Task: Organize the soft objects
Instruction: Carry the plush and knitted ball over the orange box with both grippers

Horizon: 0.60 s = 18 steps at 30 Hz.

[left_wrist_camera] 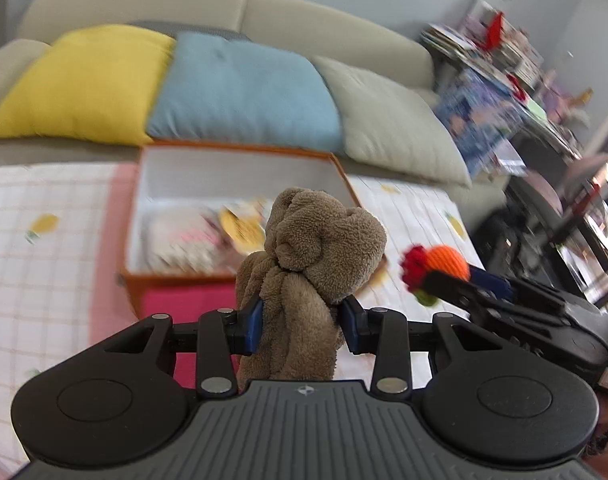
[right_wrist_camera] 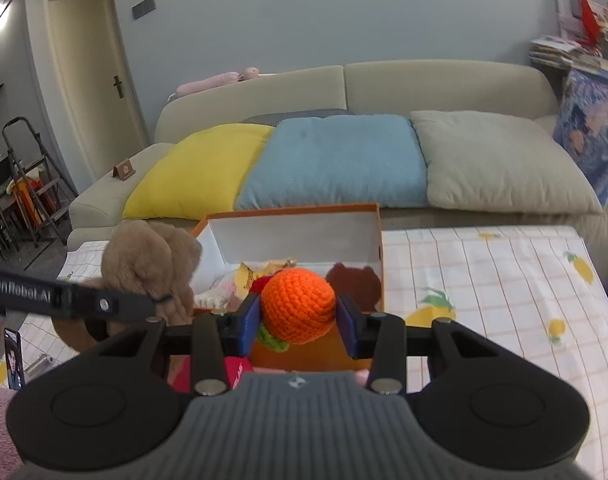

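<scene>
Our left gripper (left_wrist_camera: pixel 300 322) fingers clamp a brown plush toy (left_wrist_camera: pixel 316 256) before the orange box (left_wrist_camera: pixel 240 280); our right gripper (right_wrist_camera: pixel 298 322) fingers clamp an orange crochet ball (right_wrist_camera: pixel 298 304) beside it.

Orange box (right_wrist_camera: pixel 378 236) sitting open centre frame, soft items filling its floor; checked cloth (right_wrist_camera: pixel 504 280) lying free lower right.

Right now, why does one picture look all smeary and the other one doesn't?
Left wrist view: motion blur smears the box contents and the shelves, though the brown plush stays sharp. Right wrist view: crisp all over, the orange crochet ball clear; fisheye bends the sofa and door.
</scene>
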Available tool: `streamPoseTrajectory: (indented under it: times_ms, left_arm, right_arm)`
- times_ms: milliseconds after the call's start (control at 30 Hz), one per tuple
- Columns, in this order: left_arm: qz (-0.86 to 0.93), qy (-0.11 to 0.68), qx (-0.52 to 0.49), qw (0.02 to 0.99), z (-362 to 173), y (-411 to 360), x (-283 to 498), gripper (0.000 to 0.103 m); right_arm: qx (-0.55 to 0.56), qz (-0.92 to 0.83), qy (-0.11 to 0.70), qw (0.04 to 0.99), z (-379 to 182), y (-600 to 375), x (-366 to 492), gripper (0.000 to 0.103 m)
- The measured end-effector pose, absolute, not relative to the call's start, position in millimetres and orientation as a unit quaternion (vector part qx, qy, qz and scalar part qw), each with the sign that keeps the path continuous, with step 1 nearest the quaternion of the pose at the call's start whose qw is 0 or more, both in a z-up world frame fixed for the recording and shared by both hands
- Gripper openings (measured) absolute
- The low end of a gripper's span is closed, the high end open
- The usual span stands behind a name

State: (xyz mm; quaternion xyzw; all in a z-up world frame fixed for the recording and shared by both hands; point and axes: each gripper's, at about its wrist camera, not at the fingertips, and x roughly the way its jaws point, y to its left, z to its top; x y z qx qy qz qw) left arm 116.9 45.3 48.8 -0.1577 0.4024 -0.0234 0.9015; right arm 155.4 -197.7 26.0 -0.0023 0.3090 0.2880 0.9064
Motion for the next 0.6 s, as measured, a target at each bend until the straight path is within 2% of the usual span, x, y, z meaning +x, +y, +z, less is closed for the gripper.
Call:
streamPoseTrajectory:
  times_ms: [233, 600]
  left_arm:
    - [0.018, 0.397, -0.152, 0.905, 49, 91, 151, 0.044]
    - [0.014, 0.423, -0.044, 0.905, 17, 98, 217, 0.044]
  right_arm:
    - [-0.037, 0.297, 0.317, 0.9, 24, -168, 191, 0.041]
    - [-0.098, 0.289, 0.381, 0.873, -18, -101, 280, 0.041]
